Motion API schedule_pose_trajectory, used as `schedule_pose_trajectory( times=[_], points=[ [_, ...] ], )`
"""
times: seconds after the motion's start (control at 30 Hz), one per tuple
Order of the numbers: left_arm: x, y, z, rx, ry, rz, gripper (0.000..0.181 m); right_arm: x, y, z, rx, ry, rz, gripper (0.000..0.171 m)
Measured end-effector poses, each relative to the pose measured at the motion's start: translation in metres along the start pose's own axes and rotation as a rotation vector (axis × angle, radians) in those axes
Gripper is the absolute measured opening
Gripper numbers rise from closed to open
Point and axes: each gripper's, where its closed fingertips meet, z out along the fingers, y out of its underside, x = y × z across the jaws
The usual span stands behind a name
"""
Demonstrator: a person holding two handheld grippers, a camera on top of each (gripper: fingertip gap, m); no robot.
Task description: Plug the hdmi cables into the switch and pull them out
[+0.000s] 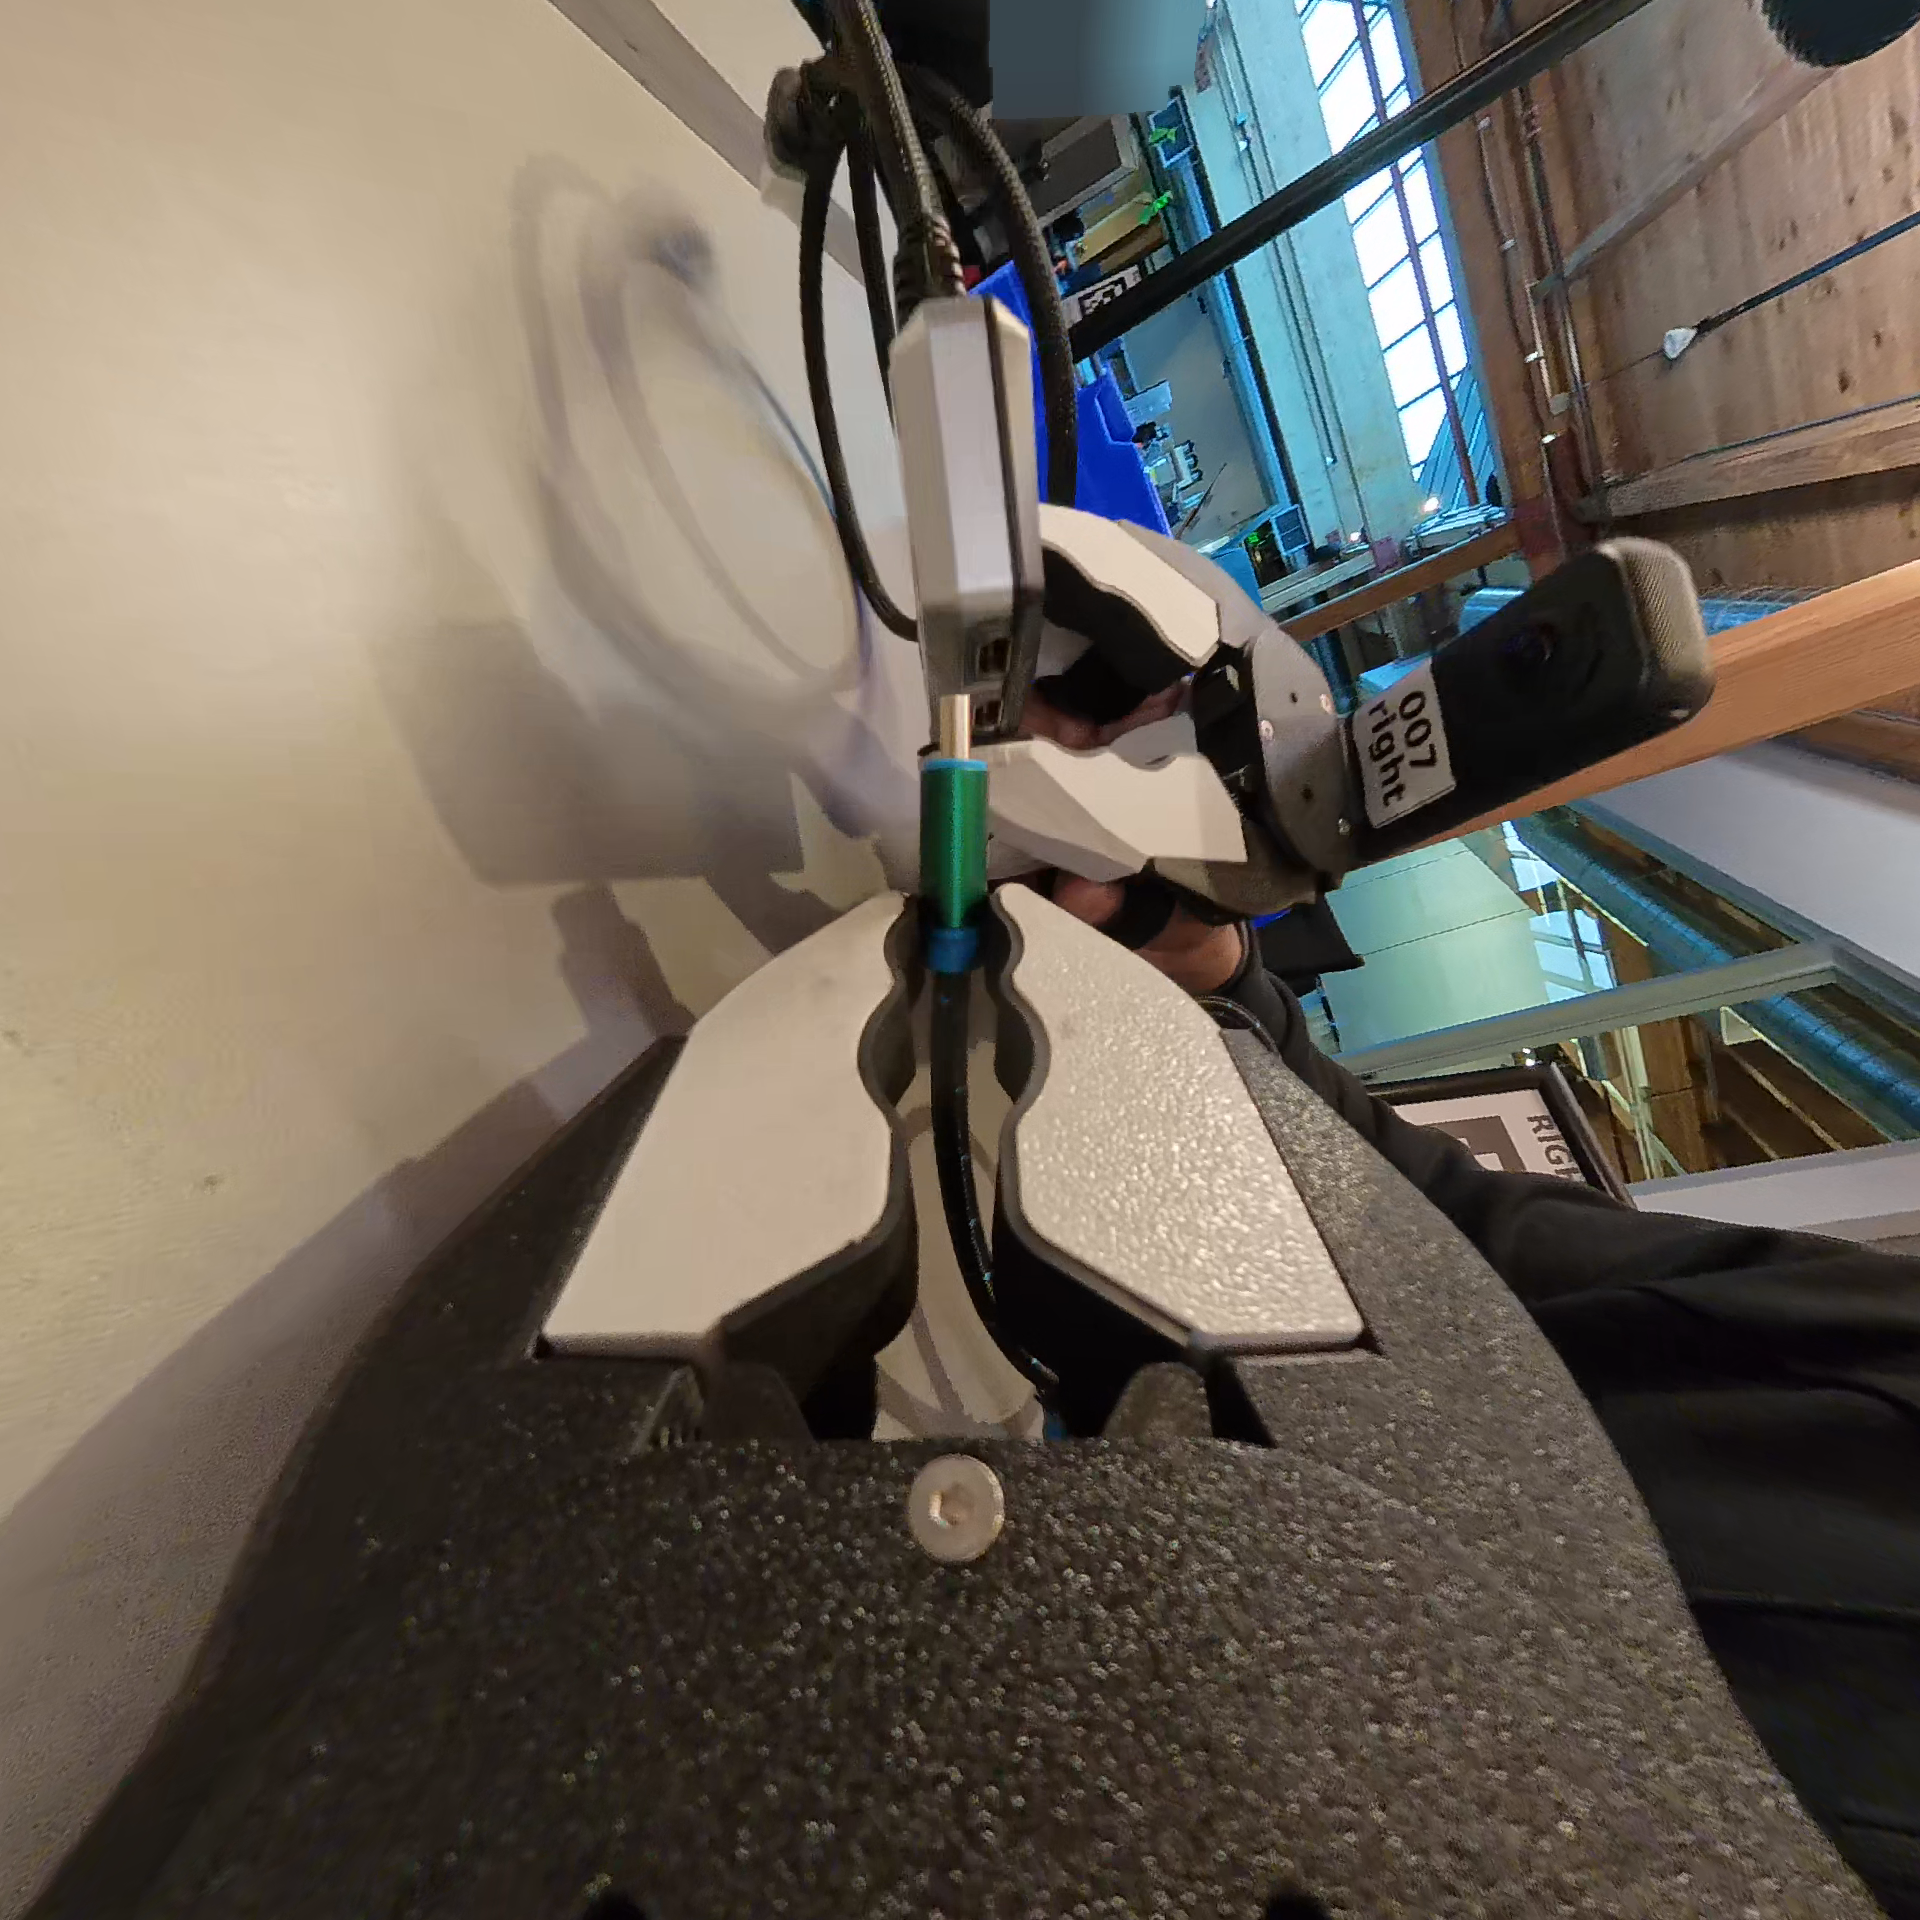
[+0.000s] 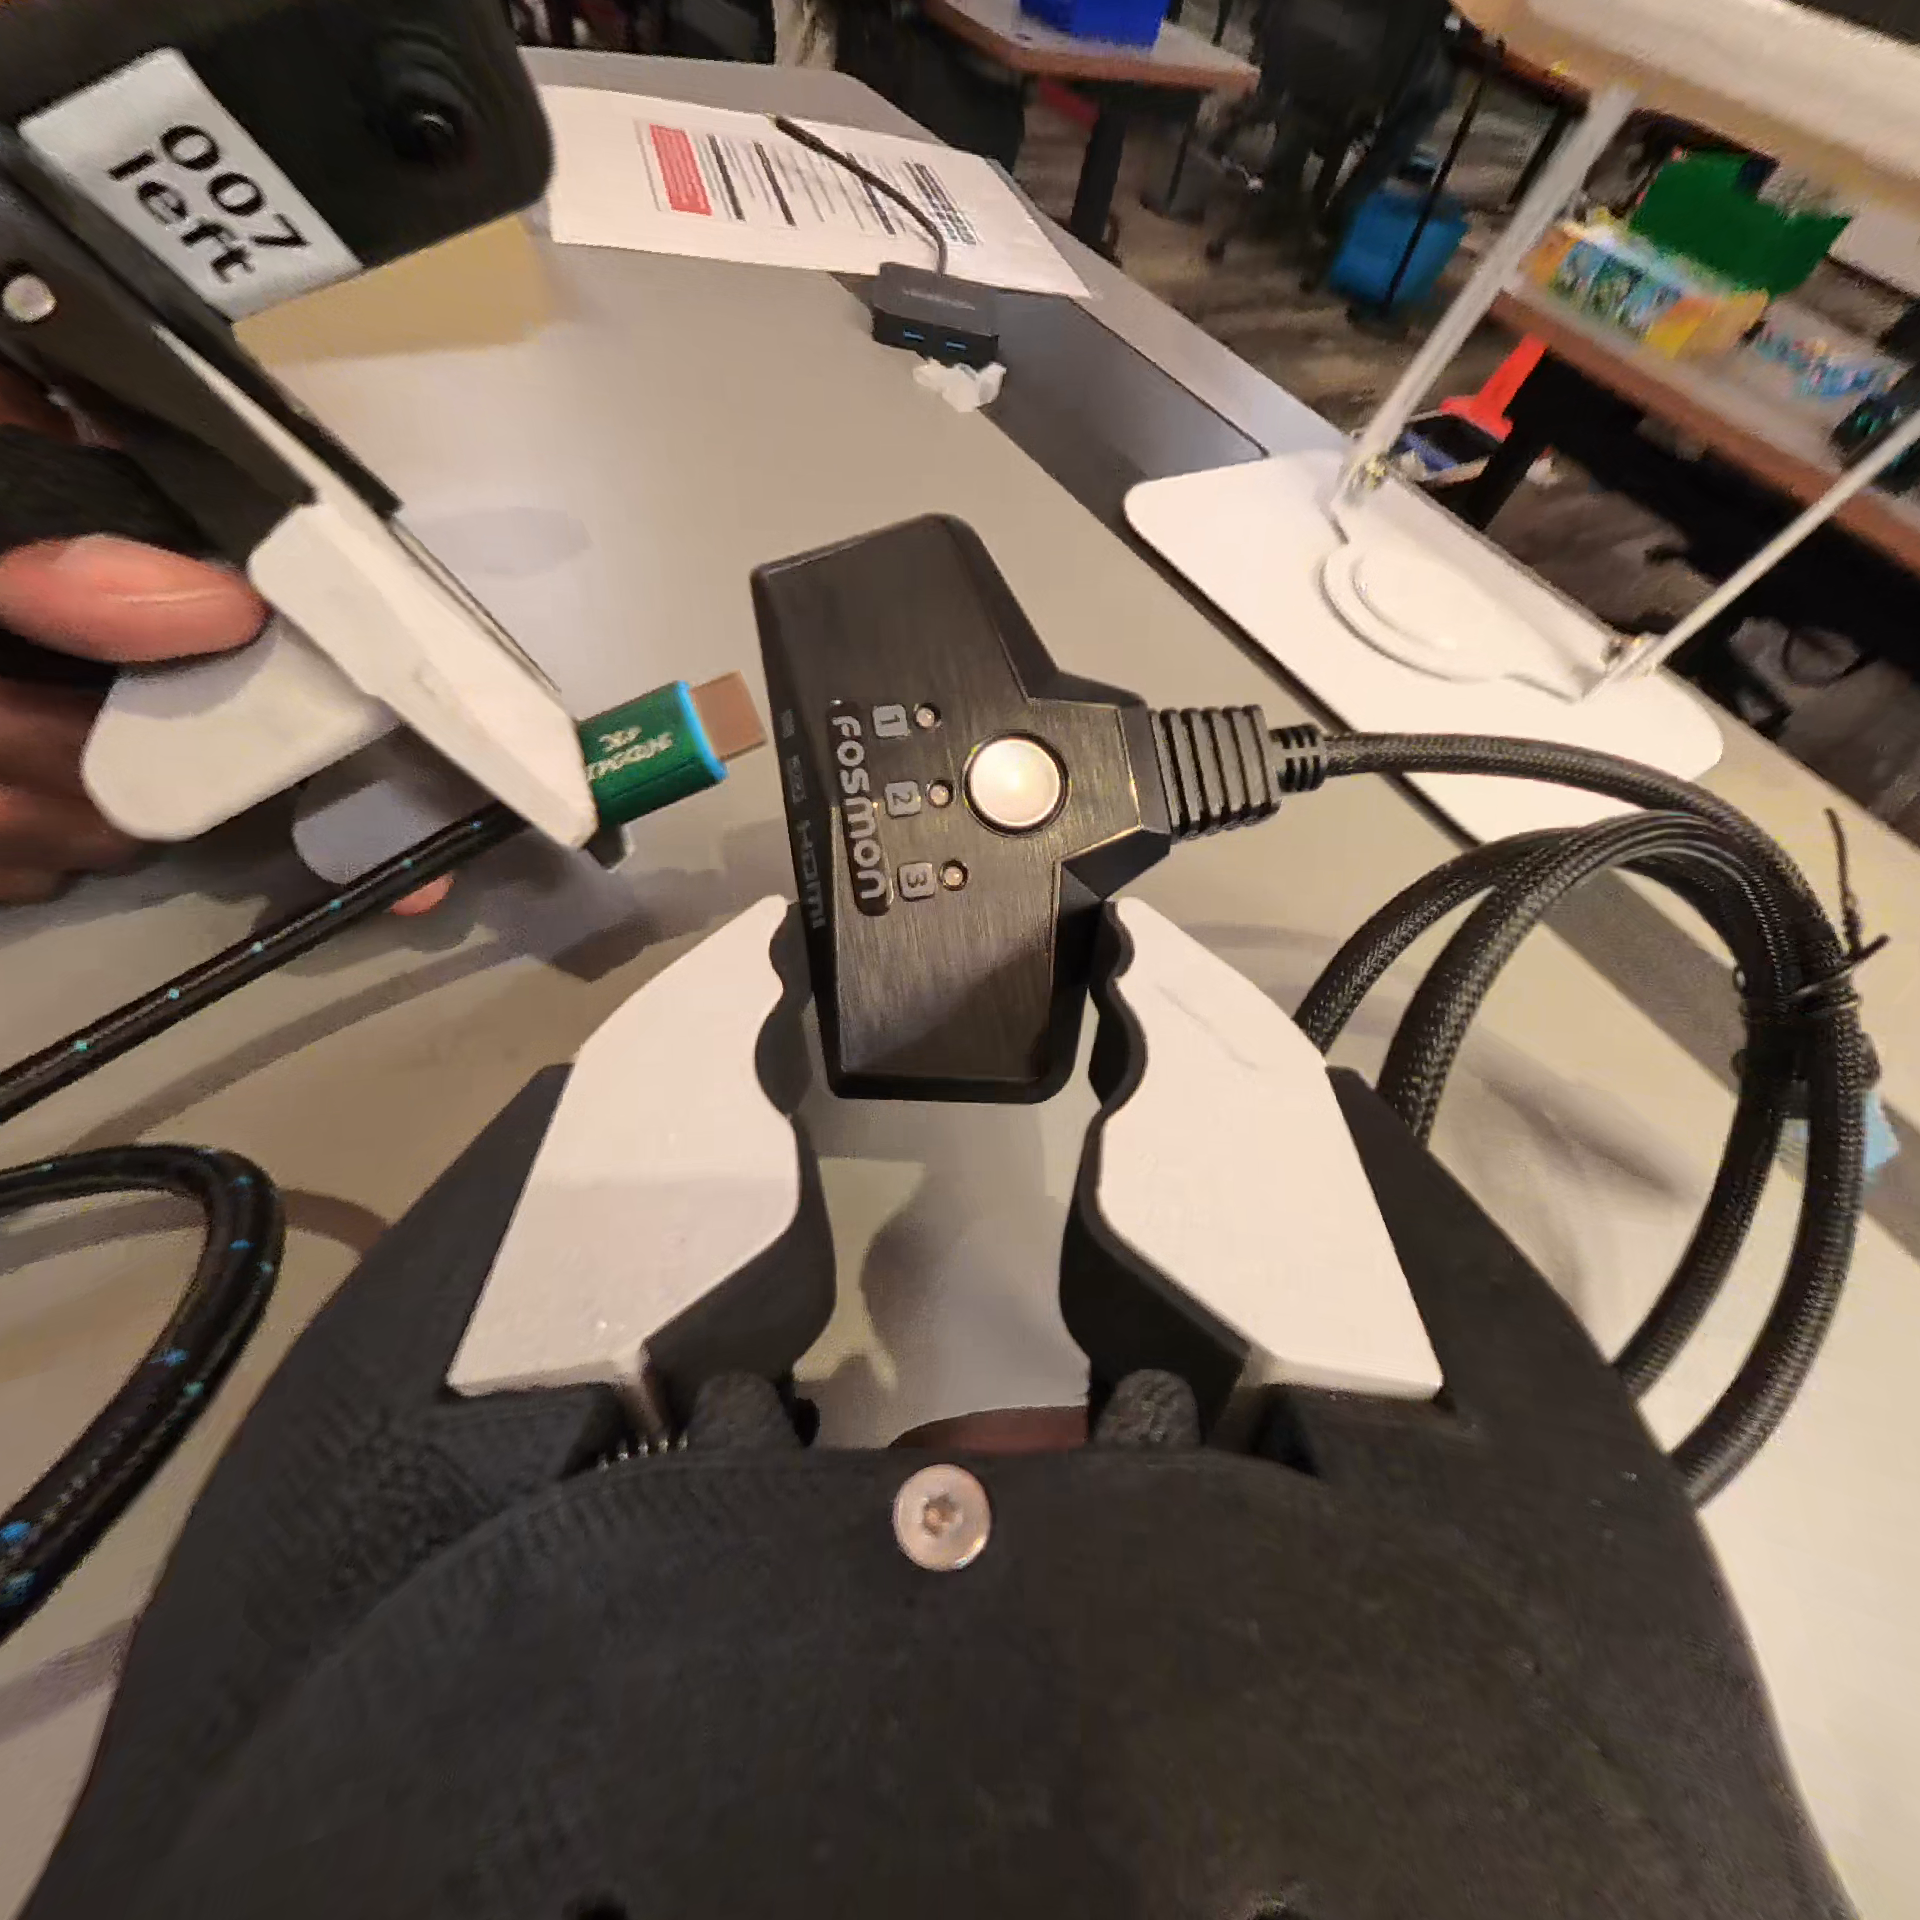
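My right gripper (image 2: 945, 925) is shut on the black HDMI switch (image 2: 935, 831) and holds it above the table. The switch has a round button, three numbered lights and a thick braided cable (image 2: 1558, 831) leading right. My left gripper (image 1: 948, 914) is shut on a green HDMI plug (image 1: 951, 831) with blue trim. Its metal tip (image 1: 956, 727) sits just at a port on the switch's edge (image 1: 971, 520). In the right wrist view the plug (image 2: 649, 753) points at the switch's left side, its tip touching or nearly touching. The right gripper also shows in the left wrist view (image 1: 1122, 727).
A grey table (image 2: 623, 468) holds a small black USB hub (image 2: 935, 307), a printed sheet (image 2: 790, 187) and a white stand base (image 2: 1403, 592). The plug's black-and-blue cable (image 2: 135, 1247) coils at the left. Shelves and tables with clutter stand beyond the table.
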Motion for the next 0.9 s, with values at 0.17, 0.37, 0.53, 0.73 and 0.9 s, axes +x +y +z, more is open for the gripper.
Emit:
schedule_pose_trajectory(
  times=[0.17, 0.37, 0.53, 0.73, 0.9],
  points=[
    [0.004, -0.001, -0.001, -0.001, 0.041, -0.012, 0.01, 0.0, -0.003, 0.001, 0.021, 0.048, -0.118, 0.052],
    [0.007, 0.0, -0.001, -0.011, 0.07, -0.025, 0.01, 0.001, -0.005, -0.002, 0.053, 0.066, -0.208, 0.052],
    [0.004, 0.01, 0.001, -0.09, 0.009, 0.077, 0.01, -0.002, -0.001, -0.005, 0.025, 0.029, -0.318, 0.052],
    [0.006, 0.023, 0.008, -0.163, 0.002, 0.124, 0.01, -0.006, 0.002, -0.013, -0.002, -0.017, -0.436, 0.053],
    [0.006, 0.03, 0.014, -0.178, -0.019, 0.136, 0.01, -0.006, 0.003, -0.019, -0.035, 0.004, -0.549, 0.052]
  ],
)
